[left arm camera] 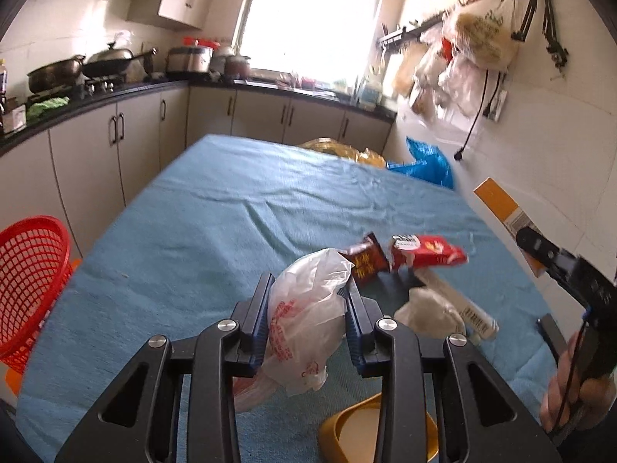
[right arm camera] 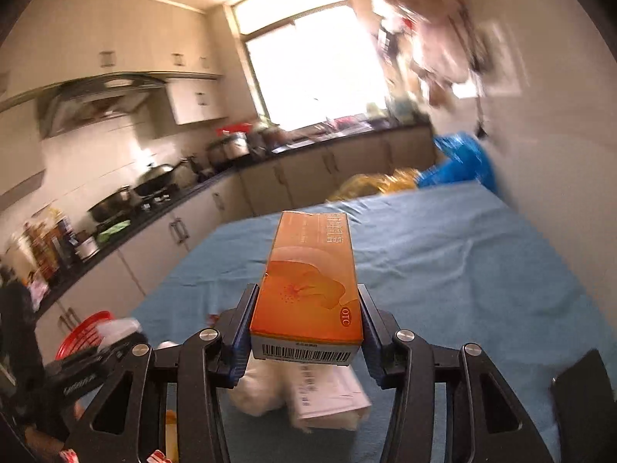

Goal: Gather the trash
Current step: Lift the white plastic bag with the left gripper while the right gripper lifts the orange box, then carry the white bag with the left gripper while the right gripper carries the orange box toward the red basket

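Observation:
My left gripper (left arm camera: 308,289) is shut on a crumpled white plastic bag (left arm camera: 304,316) with red print and holds it above the blue tablecloth (left arm camera: 231,216). My right gripper (right arm camera: 308,301) is shut on an orange medicine box (right arm camera: 308,285), lifted above the table; the box also shows at the right of the left wrist view (left arm camera: 501,208). On the cloth lie a red carton (left arm camera: 428,252), a dark red wrapper (left arm camera: 366,260), a white wad (left arm camera: 428,310) and a white tube (left arm camera: 466,305). A red basket (left arm camera: 31,277) stands at the table's left edge.
A yellow dish (left arm camera: 351,428) sits at the near table edge. A blue bag (left arm camera: 428,162) and a yellow bag (left arm camera: 339,148) lie at the far end. A dark flat object (right arm camera: 586,393) lies at the right. Kitchen counters run along the left and back; a wall stands on the right.

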`<state>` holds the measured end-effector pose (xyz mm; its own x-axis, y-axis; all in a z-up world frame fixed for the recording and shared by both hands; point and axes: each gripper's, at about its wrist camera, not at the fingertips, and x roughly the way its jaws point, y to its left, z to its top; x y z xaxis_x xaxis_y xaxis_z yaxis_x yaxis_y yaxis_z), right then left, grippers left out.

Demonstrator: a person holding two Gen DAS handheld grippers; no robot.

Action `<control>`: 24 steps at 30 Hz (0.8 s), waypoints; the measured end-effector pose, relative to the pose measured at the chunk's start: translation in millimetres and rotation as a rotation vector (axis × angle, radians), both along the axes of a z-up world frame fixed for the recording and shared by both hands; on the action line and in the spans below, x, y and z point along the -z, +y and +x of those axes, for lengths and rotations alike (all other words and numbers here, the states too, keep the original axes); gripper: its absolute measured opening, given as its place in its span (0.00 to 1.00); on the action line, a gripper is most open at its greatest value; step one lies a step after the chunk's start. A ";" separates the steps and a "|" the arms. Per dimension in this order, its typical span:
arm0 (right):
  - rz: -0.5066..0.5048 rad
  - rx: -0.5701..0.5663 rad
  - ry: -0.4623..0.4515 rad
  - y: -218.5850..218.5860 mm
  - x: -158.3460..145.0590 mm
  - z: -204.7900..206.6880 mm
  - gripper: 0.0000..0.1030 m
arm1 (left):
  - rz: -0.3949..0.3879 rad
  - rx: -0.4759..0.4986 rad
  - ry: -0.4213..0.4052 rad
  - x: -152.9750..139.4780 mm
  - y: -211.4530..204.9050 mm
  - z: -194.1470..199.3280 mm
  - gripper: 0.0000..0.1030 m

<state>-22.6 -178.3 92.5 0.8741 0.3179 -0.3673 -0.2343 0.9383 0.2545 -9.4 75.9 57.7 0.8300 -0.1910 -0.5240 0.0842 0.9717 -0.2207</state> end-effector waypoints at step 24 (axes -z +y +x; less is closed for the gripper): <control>-0.077 -0.121 0.027 26.4 16.8 -2.7 0.50 | 0.029 0.014 -0.018 -4.7 -4.9 0.6 0.32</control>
<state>-25.3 -151.9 75.7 0.8203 0.3906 -0.4178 -0.3409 0.9205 0.1911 -8.8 71.1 62.4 0.8365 -0.1872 -0.5149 0.1013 0.9764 -0.1905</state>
